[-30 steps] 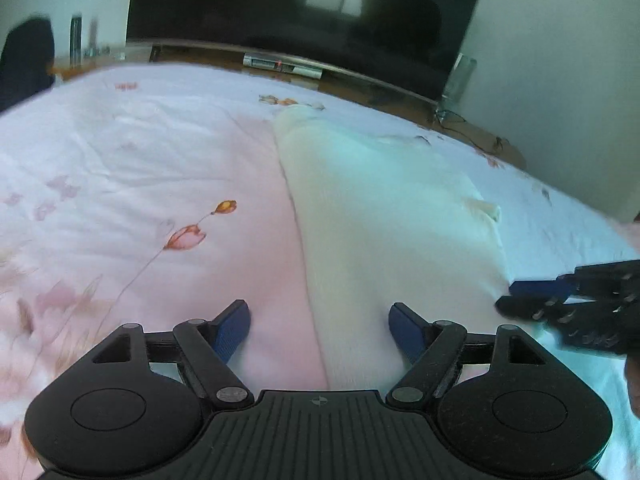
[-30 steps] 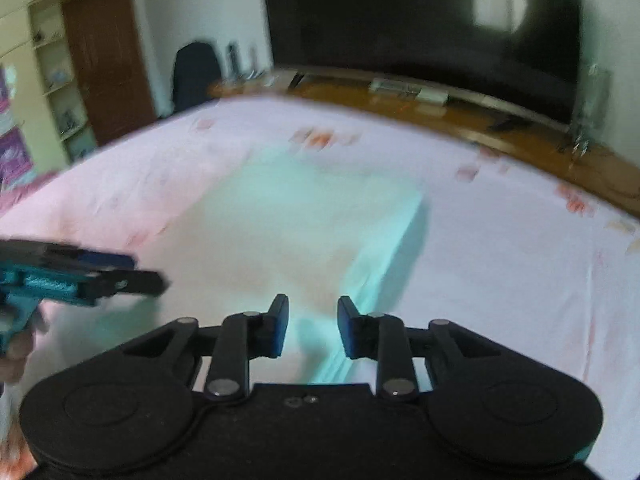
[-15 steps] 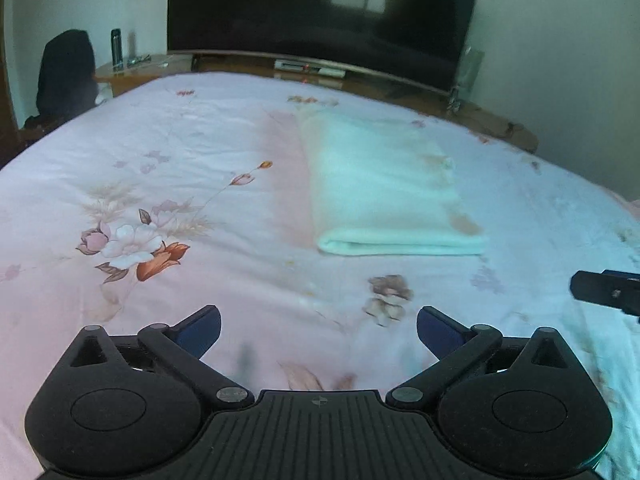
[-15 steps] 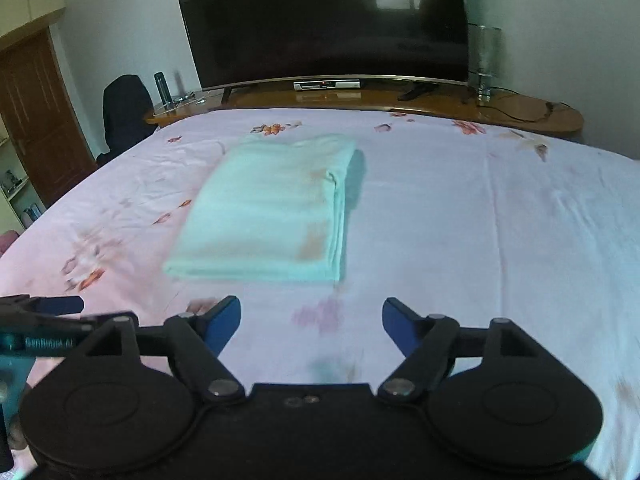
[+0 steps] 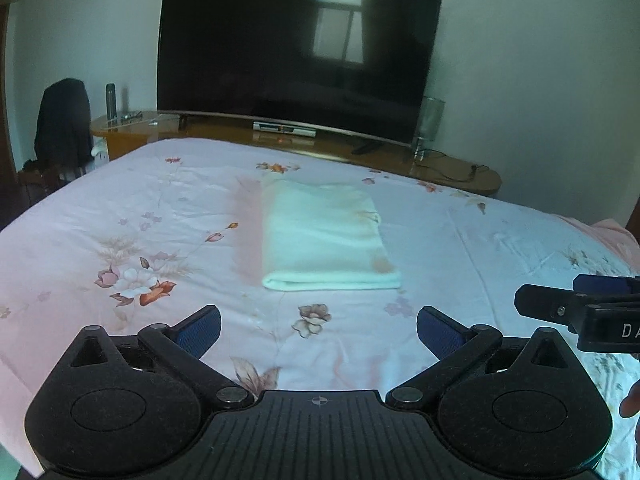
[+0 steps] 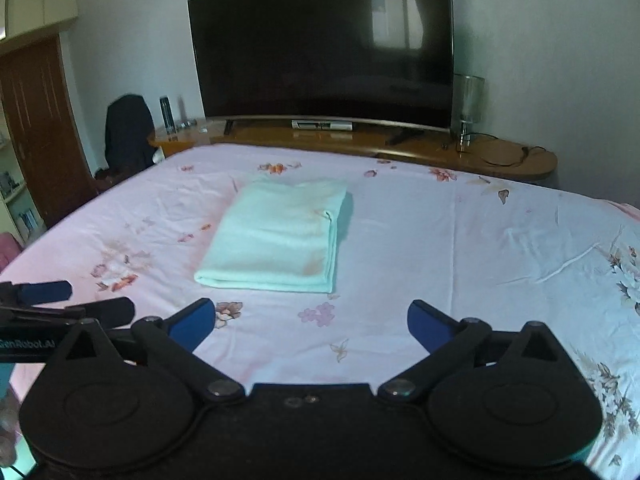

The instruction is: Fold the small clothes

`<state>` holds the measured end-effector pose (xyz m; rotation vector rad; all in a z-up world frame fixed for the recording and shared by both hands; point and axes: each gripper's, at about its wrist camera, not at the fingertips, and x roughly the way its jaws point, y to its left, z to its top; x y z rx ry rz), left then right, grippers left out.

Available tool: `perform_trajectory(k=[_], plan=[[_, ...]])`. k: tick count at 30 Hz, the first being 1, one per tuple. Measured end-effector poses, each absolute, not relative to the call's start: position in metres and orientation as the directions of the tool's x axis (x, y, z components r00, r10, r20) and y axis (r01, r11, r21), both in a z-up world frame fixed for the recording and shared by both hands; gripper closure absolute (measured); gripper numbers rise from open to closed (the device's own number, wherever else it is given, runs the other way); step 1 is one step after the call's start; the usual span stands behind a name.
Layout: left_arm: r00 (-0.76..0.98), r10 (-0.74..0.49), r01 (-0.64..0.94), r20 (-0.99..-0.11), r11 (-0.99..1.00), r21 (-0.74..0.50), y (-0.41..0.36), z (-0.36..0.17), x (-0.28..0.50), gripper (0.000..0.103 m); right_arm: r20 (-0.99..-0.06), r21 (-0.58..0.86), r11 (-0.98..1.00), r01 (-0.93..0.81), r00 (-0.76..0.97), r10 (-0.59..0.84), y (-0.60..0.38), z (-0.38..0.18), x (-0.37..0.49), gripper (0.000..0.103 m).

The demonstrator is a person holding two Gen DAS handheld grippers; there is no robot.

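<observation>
Left gripper (image 5: 318, 326): lower frame, jaws spread wide, holding nothing. Right gripper (image 6: 306, 322): lower frame, jaws likewise spread, holding nothing. Floral bedsheet (image 5: 120, 216): pink, beneath both. Folded pale-green cloth (image 5: 326, 240): mid-frame, flat on the sheet, well apart from both grippers. Wooden console (image 6: 400, 140): upper frame. Television (image 5: 296, 60): upper centre, screen dark.

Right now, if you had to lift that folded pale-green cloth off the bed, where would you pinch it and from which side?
Probably the near rounded fold of the folded pale-green cloth, coming in low from the near side. That edge is closed, so all layers should lift together; its right side shows loose stacked edges that could splay. Left gripper and right gripper are both open and clear of it.
</observation>
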<state>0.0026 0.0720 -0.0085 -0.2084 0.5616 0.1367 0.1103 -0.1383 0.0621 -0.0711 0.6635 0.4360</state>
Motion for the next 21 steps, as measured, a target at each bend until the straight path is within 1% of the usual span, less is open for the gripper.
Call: perform_trajectory(k=[9, 21], plan=[[0.856, 0.084, -0.186, -0.51, 0.971, -0.151, 0.042, 0.011, -0.045, 0.0, -0.552, 0.101, 0.906, -0.411, 0.734, 0.395, -0.172, 0.081, 0.065, 0.001], [0.88, 0.083, -0.177, -0.468, 0.971, -0.162, 0.025, 0.024, -0.065, 0.0, -0.506, 0.092, 0.908, -0.409, 0.766, 0.396, -0.191, 0.1, 0.039, 0.001]])
